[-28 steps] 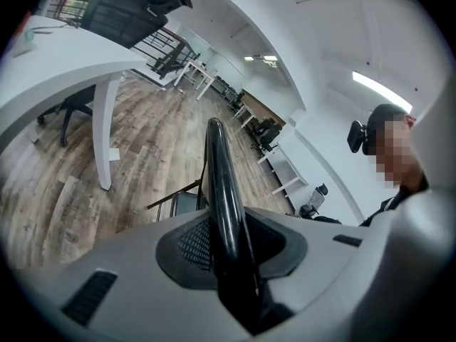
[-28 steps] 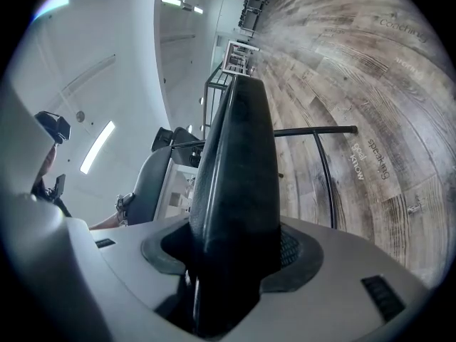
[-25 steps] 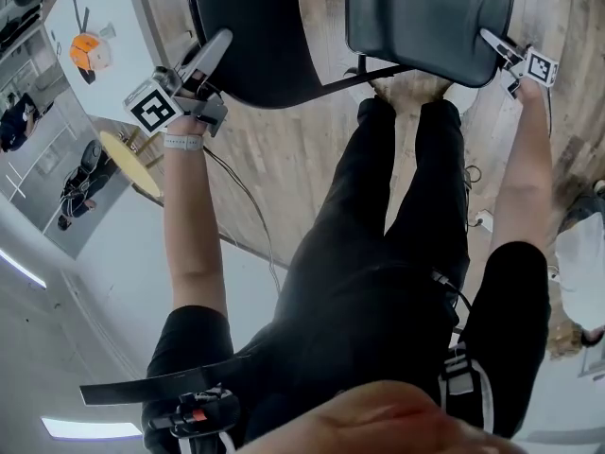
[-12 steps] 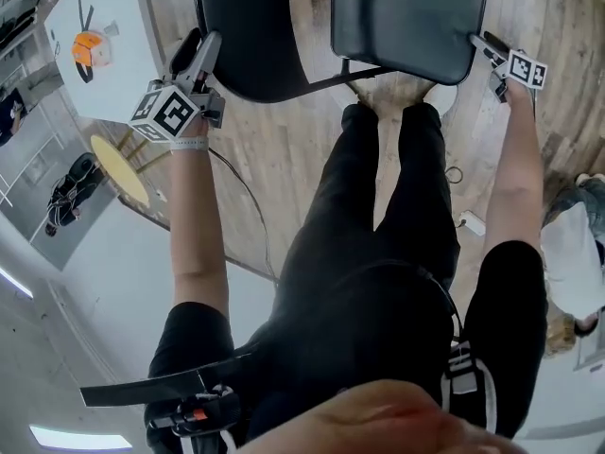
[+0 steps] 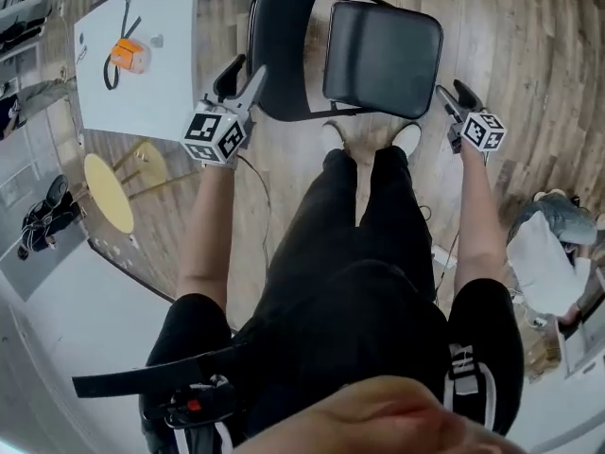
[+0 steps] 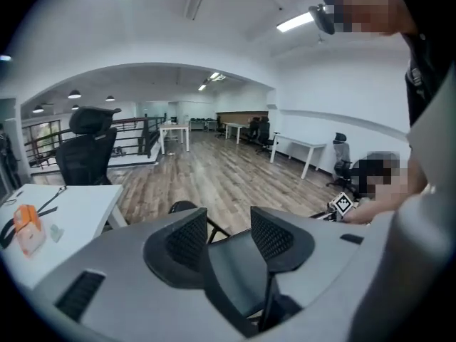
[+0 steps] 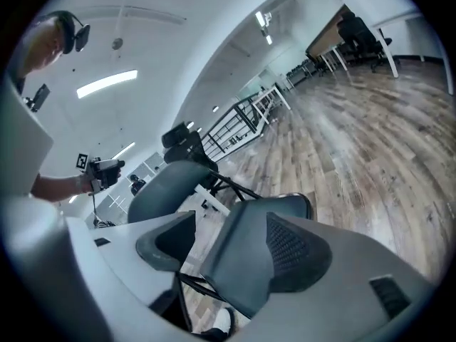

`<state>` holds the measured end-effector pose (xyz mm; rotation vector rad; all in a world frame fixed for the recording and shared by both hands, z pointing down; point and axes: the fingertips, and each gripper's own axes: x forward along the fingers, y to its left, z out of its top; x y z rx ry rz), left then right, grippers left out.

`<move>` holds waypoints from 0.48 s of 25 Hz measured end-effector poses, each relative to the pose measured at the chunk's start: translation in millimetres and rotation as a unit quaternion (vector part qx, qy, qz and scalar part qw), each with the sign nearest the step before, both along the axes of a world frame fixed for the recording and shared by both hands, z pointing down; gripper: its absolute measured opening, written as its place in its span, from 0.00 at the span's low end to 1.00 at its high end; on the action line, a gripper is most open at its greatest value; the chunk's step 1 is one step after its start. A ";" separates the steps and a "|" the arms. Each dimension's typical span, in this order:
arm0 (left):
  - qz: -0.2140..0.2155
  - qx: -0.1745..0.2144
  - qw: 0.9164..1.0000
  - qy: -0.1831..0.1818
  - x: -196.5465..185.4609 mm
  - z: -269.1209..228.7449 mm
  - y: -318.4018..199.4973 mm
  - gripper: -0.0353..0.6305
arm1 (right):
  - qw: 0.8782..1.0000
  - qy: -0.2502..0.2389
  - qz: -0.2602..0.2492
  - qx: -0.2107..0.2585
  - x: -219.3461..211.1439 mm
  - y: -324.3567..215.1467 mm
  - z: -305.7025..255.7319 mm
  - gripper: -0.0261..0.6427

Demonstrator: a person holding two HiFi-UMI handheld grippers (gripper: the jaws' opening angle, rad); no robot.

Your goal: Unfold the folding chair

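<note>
Wood-plank floor (image 5: 529,55) of an open office, white tabletop (image 5: 142,102) off to the left. Dead ahead of the shoes (image 5: 408,138) — folding chair (image 5: 383,60), seat flat, backrest up, looking opened out. Flanked by left tongs (image 5: 244,72) and right tongs (image 5: 452,97), the 2 of them just sprung apart, spread wide, pinching nothing, clear of the frame.

Risks now: seat snapping back up if not pushed fully home. A knock from the left tongs, near the backrest, tipping or skidding it. Toes close to the front edge, ripe for a pinch.

Hard to judge, though — legs and hinge buried under the seat, so no telling whether locked. Backrest top grazing the head view's edge. Lower chair blocked by each tongs' own body in both gripper views.
</note>
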<state>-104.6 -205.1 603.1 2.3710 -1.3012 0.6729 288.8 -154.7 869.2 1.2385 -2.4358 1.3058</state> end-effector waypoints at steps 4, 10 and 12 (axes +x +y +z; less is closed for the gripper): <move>0.061 0.033 0.996 0.050 45.9 -43.7 15.2 0.34 | 0.997 0.023 -0.004 0.076 -25.7 8.8 -116.8 0.50; 0.165 0.078 0.978 0.103 101.6 -112.5 66.3 0.34 | 0.983 0.024 -0.041 0.180 -97.5 49.9 -279.7 0.41; 0.196 0.085 0.969 0.127 120.1 -133.4 82.4 0.34 | 0.977 0.023 -0.046 0.206 -112.7 59.8 -321.2 0.41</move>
